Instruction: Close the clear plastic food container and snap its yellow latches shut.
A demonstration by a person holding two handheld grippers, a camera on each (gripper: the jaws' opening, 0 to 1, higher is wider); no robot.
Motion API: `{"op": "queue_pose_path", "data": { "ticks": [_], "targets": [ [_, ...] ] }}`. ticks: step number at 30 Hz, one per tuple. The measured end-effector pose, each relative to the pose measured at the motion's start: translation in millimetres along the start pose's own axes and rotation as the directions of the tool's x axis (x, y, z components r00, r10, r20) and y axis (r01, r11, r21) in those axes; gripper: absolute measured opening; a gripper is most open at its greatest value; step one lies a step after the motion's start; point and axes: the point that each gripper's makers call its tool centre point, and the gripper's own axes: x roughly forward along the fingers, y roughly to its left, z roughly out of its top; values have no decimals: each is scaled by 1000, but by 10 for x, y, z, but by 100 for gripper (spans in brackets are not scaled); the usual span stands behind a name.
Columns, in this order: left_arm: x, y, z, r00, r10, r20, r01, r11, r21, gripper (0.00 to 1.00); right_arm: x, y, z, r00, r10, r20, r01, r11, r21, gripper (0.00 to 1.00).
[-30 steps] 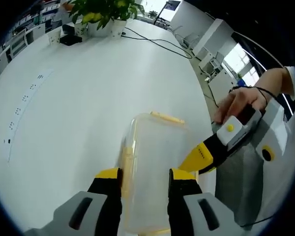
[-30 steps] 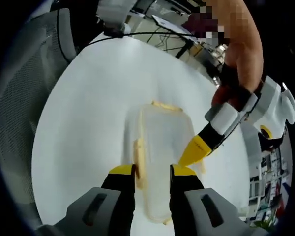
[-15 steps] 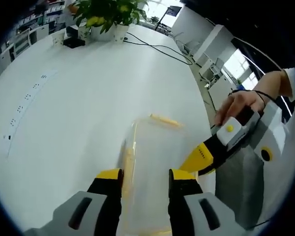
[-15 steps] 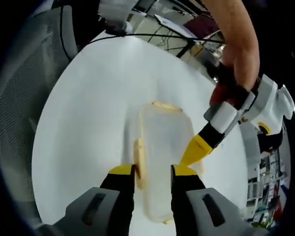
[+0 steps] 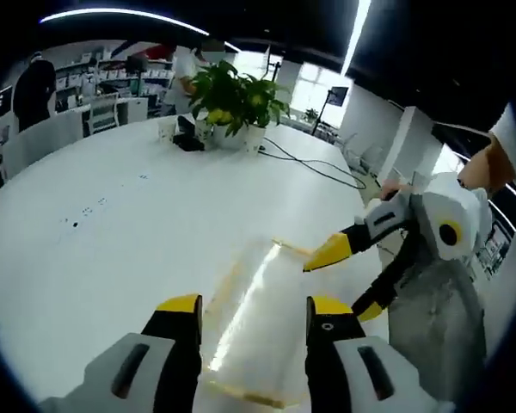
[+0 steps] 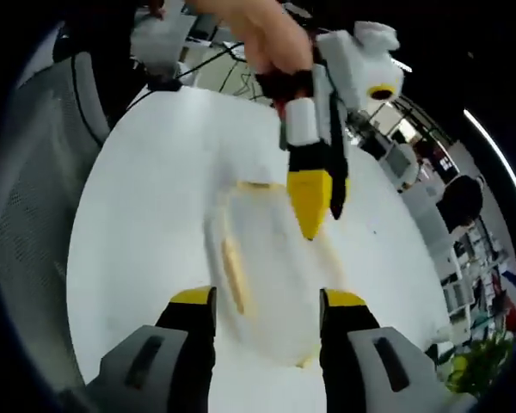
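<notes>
**Container lying on worktop, lid down; latches awaiting closure**

The clear plastic food container [image 5: 256, 331] lies flat on the white worktop [image 5: 95, 232], near its edge, directly ahead of both tools. Its lid appears to be seated on the base, though motion blur prevents confirming this. Yellow latches [image 6: 232, 275] show along its sides and at its far end [image 6: 256, 185]; whether any is already snapped down cannot be told from these frames.

Judgement on step: lid placement appears done, and the latching phase is in hand. The next move calls for bringing a tool tip down onto one latch and pressing it against the container wall, while the other tool steadies the body so it does not slide on the smooth worktop.

The left tool [image 5: 251, 305] is held low over the near end of the container, jaws apart and straddling it, gripping nothing. The right tool [image 6: 262, 301] is likewise spread, empty, above the opposite end. In the left gripper view the right tool's yellow tips reach in from the right, one at the container's far end. In the right gripper view the left tool points steeply down at the lid, a hand gripping it from above.

A potted plant [image 5: 232, 99] stands well apart at the far side.
</notes>
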Motion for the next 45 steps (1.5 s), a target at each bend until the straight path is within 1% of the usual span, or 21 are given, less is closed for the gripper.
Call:
{"op": "queue_pose_path", "data": {
  "ticks": [1, 2, 3, 5, 6, 8, 10, 12, 14, 16, 17, 19, 21, 26, 30, 32, 34, 36, 39, 42, 45],
  "targets": [
    [-43, -32, -58, 1000, 12, 9, -12, 1000, -16, 44, -6, -22, -37, 1000, -7, -11, 7, 1000, 15, 47],
    [-67, -54, -76, 999, 23, 27, -22, 999, -25, 44, -9, -48, -71, 1000, -17, -16, 18, 999, 33, 47],
    [-107, -90, -128, 999, 34, 29, -33, 999, -30, 44, -13, -61, -92, 1000, -21, -20, 22, 999, 43, 48],
    [-160, -108, -162, 996, 69, 48, -68, 998, -20, 45, -33, -96, -141, 999, -39, -24, 41, 995, 91, 49],
    [-190, -113, -173, 994, 87, 68, -86, 996, -23, 45, -42, -109, -156, 999, -48, -21, 50, 993, 111, 50],
    [-246, -111, -189, 987, 128, 98, -121, 990, -69, 46, -54, -119, -216, 998, -51, -36, 55, 989, 134, 52],
    [-296, -95, -207, 979, 164, 117, -158, 986, -60, 48, -67, -154, -272, 997, -66, -46, 73, 984, 165, 52],
    [-327, -80, -234, 974, 189, 129, -181, 981, -69, 48, -75, -188, -323, 996, -82, -45, 90, 971, 222, 53],
    [-357, -46, -256, 961, 224, 162, -207, 972, -114, 50, -64, -185, -387, 996, -78, -50, 89, 958, 273, 54],
    [-359, -22, -314, 957, 238, 166, -217, 967, -131, 53, -34, -174, -458, 996, -67, -59, 83, 946, 314, 55],
    [-353, -20, -351, 952, 251, 175, -230, 964, -133, 55, -19, -170, -481, 996, -62, -60, 78, 943, 325, 56],
    [-337, -46, -426, 948, 264, 180, -244, 962, -126, 56, 18, -161, -533, 997, -53, -60, 71, 931, 358, 56],
    [-314, -53, -515, 944, 277, 181, -255, 957, -137, 57, 54, -152, -569, 998, -43, -56, 61, 925, 375, 56],
    [-215, -75, -727, 946, 284, 157, -265, 955, -136, 57, 139, -144, -614, 999, -20, -49, 37, 922, 384, 55],
    [-138, -93, -858, 947, 295, 128, -279, 951, -130, 55, 210, -123, -639, 999, 1, -43, 16, 920, 391, 54],
    [-113, -81, -895, 945, 306, 118, -292, 948, -125, 54, 231, -108, -638, 999, 9, -40, 8, 920, 391, 54],
    [-106, -67, -906, 942, 317, 112, -305, 945, -116, 52, 259, -87, -659, 999, 16, -45, 2, 924, 383, 52],
    [-111, -40, -892, 937, 331, 116, -320, 942, -100, 48, 274, -74, -683, 998, 21, -51, -1, 928, 374, 50],
    [-101, -8, -871, 934, 337, 122, -330, 941, -74, 44, 286, -50, -683, 999, 30, -42, -12, 929, 371, 49],
    [-78, -9, -888, 937, 334, 107, -331, 943, -48, 42, 297, -29, -674, 999, 35, -33, -20, 928, 371, 48],
    [-70, -23, -882, 938, 331, 103, -330, 944, -25, 41, 300, -10, -680, 999, 36, -38, -20, 937, 350, 45]
  ]
}}
